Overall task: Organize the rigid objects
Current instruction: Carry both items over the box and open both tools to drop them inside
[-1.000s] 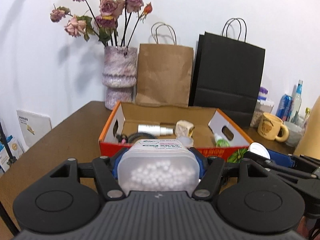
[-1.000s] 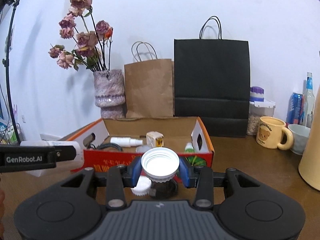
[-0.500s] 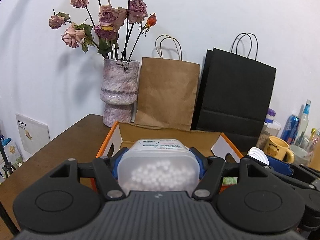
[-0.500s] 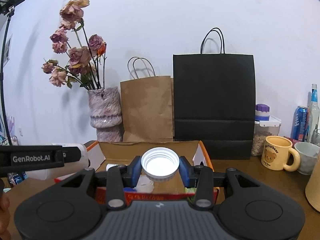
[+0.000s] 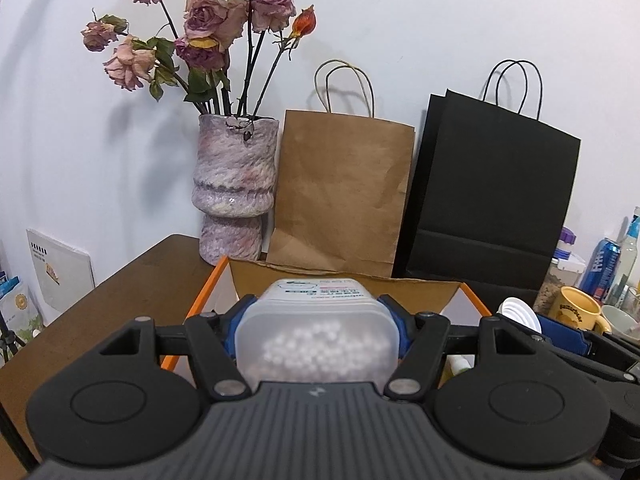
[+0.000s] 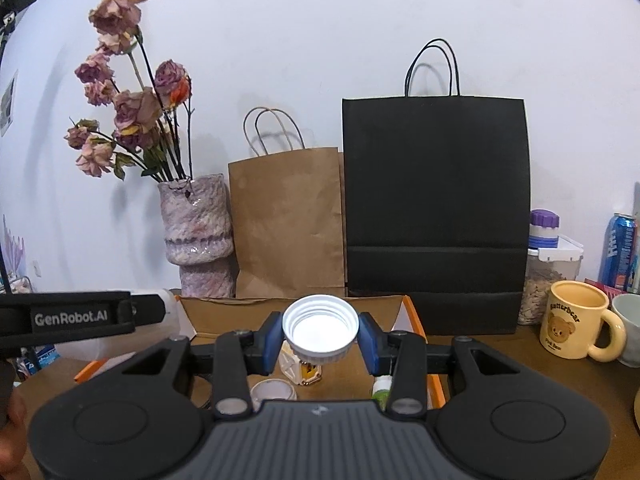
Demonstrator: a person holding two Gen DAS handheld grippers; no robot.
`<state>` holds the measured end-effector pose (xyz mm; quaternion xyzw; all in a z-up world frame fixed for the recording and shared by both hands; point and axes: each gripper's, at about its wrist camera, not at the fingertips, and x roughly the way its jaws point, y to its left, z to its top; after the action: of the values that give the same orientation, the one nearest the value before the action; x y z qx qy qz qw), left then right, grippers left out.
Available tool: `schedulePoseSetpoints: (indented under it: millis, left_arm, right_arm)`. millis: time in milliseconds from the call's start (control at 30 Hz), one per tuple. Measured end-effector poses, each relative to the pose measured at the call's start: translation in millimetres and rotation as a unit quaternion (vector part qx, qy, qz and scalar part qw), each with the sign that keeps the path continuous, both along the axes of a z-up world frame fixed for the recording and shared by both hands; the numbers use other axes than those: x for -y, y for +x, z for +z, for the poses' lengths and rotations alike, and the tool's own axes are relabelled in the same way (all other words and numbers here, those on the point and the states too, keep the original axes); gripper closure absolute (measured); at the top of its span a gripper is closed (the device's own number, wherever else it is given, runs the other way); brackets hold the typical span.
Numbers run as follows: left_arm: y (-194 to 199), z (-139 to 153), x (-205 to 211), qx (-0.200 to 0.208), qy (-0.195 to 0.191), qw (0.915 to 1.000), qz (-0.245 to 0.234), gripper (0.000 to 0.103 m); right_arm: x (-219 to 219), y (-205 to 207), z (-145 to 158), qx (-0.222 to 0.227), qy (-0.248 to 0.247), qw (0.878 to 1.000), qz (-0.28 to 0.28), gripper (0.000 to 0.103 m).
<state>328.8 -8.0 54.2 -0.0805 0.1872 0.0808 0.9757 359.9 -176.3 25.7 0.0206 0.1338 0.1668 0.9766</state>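
- The left gripper [image 5: 316, 320] has its blue pads clamped on a frosted plastic tub of small white beads [image 5: 316, 340], filling the lower centre of the left wrist view, above the near end of the orange-edged cardboard box [image 5: 208, 292].
- The right gripper [image 6: 320, 334] pinches a white ribbed screw lid [image 6: 320, 326], open side towards the camera, over the same box, lower centre of its view.
- To my eye the tub wants lowering level into a bare patch of the box floor, clear of the small cream cube [image 6: 296, 362] and green-capped bottle [image 6: 382, 388] lying there, and letting go only once it sits.
- The lid could go beside it, not on top of anything.
- The box rests on a brown wooden table [image 5: 120, 292].
- Behind stand a mottled pink vase of dried roses [image 5: 234, 184], a brown paper bag [image 5: 340, 196], a black paper bag [image 6: 436, 208], and at far right a yellow bear mug [image 6: 576, 324].
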Motion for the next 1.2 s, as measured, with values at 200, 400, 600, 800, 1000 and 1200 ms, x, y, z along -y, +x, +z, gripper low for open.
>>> schedulePoseSetpoints:
  millis: [200,400,600,800,1000,1200]
  left_arm:
    - [23.8,-4.3,-2.7,-0.003,0.010,0.9999,0.004,0.036]
    - [46.3,-10.6,-5.1,-0.011,0.021,0.9997,0.007,0.036]
    - [63.0,-18.4,-10.7,-0.021,0.032,0.9992,0.014,0.036]
    - [76.1,-28.1,-16.4,-0.037,0.041,0.9982,0.022,0.036]
    - [81.2,-35.4,-17.2,-0.061,0.058,0.9958,0.036,0.036]
    - [77.8,-32.8,-22.3,-0.055,0.064,0.9949,0.056,0.000]
  right_arm:
    - [-6.4,26.4,-4.9,-0.010,-0.004,1.000,0.002,0.064]
    - [-13.8,48.5,-8.9,-0.020,-0.008,1.000,0.007,0.064]
    - [-21.8,69.2,-15.7,-0.033,-0.018,0.999,0.010,0.064]
    - [-28.9,84.9,-24.7,-0.048,-0.028,0.998,0.015,0.064]
    - [-31.0,89.0,-34.4,-0.066,-0.041,0.997,0.016,0.064]
    - [-26.9,92.2,-41.0,-0.083,-0.041,0.996,0.003,0.026]
